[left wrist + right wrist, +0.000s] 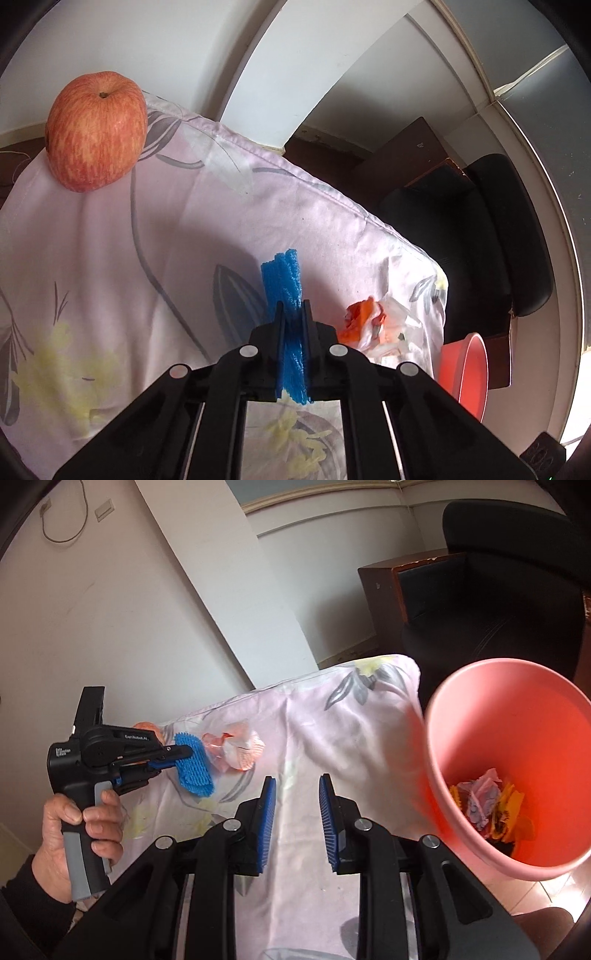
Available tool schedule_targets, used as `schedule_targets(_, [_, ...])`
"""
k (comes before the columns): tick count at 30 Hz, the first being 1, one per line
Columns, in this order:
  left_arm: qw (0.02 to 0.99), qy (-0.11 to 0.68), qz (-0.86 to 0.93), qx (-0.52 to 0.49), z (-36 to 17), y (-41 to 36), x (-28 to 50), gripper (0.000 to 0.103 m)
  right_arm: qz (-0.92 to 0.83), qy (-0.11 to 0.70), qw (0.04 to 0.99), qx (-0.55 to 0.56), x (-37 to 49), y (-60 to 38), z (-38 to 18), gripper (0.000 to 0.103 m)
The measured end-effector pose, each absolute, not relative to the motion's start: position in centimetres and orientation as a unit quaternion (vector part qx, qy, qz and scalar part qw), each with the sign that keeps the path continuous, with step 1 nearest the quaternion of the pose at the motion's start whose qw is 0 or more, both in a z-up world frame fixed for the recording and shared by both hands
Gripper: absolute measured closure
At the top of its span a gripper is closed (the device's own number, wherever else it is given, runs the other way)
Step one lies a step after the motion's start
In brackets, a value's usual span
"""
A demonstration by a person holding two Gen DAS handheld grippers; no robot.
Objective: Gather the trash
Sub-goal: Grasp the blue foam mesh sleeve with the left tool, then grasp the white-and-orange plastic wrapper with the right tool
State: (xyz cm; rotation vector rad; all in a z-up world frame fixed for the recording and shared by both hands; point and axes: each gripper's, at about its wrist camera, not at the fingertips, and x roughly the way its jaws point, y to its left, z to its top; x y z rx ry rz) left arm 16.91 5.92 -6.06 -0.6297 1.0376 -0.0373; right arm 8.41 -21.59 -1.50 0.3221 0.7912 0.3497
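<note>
Done: while some scraps [491, 805] already lay in the bin [461, 686], more remained.
Left gripper [293, 306]: clamped the blue foam net [282, 273].
Right gripper [297, 786]: empty, jaws apart.
Left: wrapper [236, 749] on the table [332, 738].

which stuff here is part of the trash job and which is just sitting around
Part of the job:
blue foam net, clamped in the left gripper
crumpled orange and white wrapper on the cloth
pink bin with scraps already in it
right gripper, open and empty

Just lying about:
apple
floral cloth
black chair
</note>
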Motion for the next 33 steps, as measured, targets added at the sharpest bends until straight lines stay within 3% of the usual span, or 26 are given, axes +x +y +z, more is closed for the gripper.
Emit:
schedule_targets(8, [0.833,0.472,-0.046,-0.284,-5.4,8.1,13.4,0.097,0.198,0.406,0.872,0.188,12.6,-18.5,-3.0,0.078])
schedule_targets(10, [0.842,0.461,-0.049,-0.275,-4.9,8.7,12.4,0.097,0.198,0.408,0.868,0.202,13.6,-18.1,-3.3,0.068])
schedule_targets(12, [0.849,0.452,-0.052,-0.269,-4.6,9.3,11.4,0.097,0.198,0.408,0.864,0.217,14.6,-17.8,-3.6,0.065])
schedule_targets(33, [0.868,0.427,-0.083,-0.239,-4.0,11.1,7.0,0.097,0.160,0.431,0.863,0.209,20.5,-13.8,-6.2,0.065])
